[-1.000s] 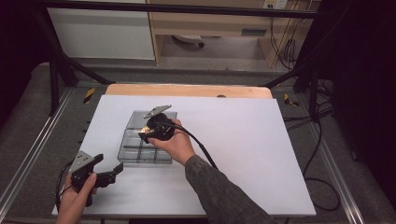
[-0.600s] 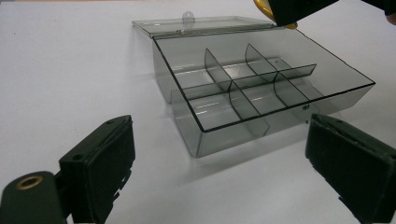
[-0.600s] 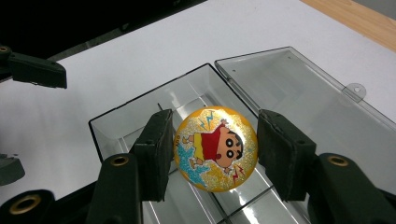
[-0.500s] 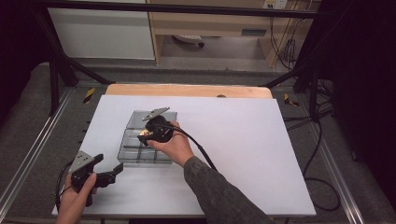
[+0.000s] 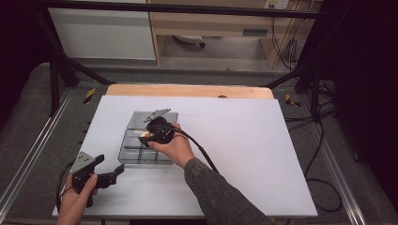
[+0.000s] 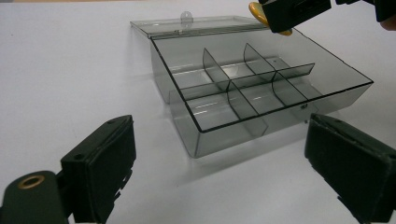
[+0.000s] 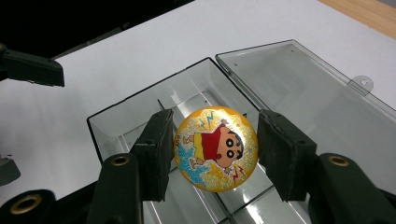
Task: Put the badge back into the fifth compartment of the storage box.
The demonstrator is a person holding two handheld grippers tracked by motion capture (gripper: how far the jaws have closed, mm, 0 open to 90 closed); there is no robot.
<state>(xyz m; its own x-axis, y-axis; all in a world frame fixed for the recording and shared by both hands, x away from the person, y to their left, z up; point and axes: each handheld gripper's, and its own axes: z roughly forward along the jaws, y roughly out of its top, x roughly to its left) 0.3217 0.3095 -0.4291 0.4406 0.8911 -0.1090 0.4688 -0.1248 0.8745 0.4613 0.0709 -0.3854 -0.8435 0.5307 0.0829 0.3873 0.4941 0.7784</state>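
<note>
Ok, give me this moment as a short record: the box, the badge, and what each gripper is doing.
box: clear divided box, lid open and lying flat behind it, compartments look empty
badge: round yellow cartoon badge, over the box
right gripper: above the box; the badge sits between its jaws
left gripper: open, holding nothing, on the white table near the box

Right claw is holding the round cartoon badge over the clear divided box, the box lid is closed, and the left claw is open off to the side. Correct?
Not quite: the lid is open, lying flat behind the clear divided box, as the right gripper view shows. The rest holds: the right claw grips the round cartoon badge over the box, and the left claw sits open beside it.
</note>
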